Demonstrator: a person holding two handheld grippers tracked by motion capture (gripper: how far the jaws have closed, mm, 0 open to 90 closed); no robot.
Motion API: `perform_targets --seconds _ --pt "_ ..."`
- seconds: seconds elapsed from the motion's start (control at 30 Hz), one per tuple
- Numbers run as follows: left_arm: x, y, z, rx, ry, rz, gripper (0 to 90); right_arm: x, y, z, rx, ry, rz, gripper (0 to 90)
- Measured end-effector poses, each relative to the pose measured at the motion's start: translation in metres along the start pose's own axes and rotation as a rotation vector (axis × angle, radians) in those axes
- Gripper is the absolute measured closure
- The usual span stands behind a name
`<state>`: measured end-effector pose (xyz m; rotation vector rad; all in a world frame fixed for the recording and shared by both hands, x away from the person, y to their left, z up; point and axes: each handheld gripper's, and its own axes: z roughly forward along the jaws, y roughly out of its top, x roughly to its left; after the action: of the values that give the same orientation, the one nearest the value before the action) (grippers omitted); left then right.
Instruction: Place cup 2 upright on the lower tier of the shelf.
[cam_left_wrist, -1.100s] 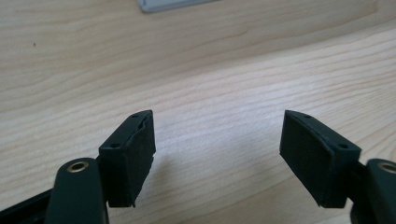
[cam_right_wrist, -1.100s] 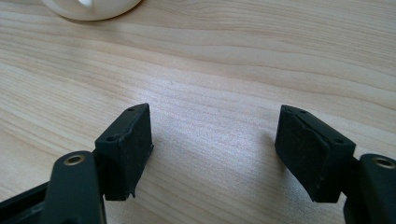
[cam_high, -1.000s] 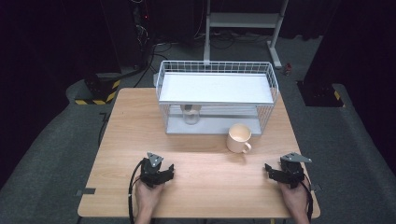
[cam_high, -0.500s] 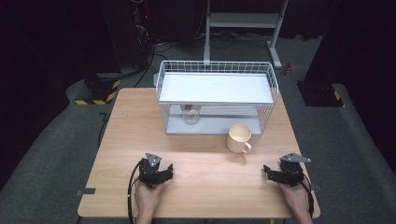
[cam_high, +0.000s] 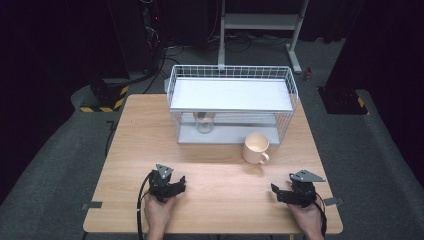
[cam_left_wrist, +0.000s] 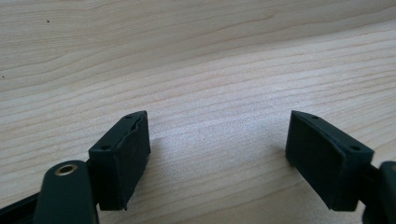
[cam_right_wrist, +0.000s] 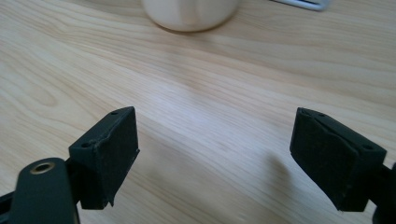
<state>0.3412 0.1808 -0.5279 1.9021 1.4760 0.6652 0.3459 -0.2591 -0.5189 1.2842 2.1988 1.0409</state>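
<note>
My left gripper (cam_high: 176, 184) rests at the near left of the table (cam_high: 125, 150), jaws spread wide with nothing between them; in the left gripper view I see bare wood grain beyond my pads (cam_left_wrist: 122, 158). My right gripper (cam_high: 278, 192) sits at the near right, jaws equally wide and empty. Ahead of it, a little to the left, stands the mug (cam_high: 256, 148), upright, cream, its handle turned toward my right side; its base shows at the top of the right gripper view (cam_right_wrist: 189, 11). It stands just in front of the wire rack (cam_high: 290, 95), whose lower shelf holds a glass (cam_high: 204, 121). I judge this to be the start: nothing grasped yet. Next, I would bring my right gripper forward to the mug and close across its wall or handle, staying clear of the rack's wires.
</note>
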Motion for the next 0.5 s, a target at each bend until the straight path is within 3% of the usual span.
perform_targets --seconds 0.27,0.43,0.5 --pt "-0.001 0.000 0.000 0.001 -0.002 0.002 22.2 0.016 0.011 0.014 0.010 0.022 -0.019 23.4" --pt "-0.001 0.000 0.000 0.001 -0.002 0.002 22.2 0.017 0.023 0.019 -0.005 0.021 -0.023 23.3" --pt "-0.001 0.000 0.000 0.001 -0.003 0.002 22.2 0.017 0.028 0.022 -0.017 0.000 -0.029 19.3"
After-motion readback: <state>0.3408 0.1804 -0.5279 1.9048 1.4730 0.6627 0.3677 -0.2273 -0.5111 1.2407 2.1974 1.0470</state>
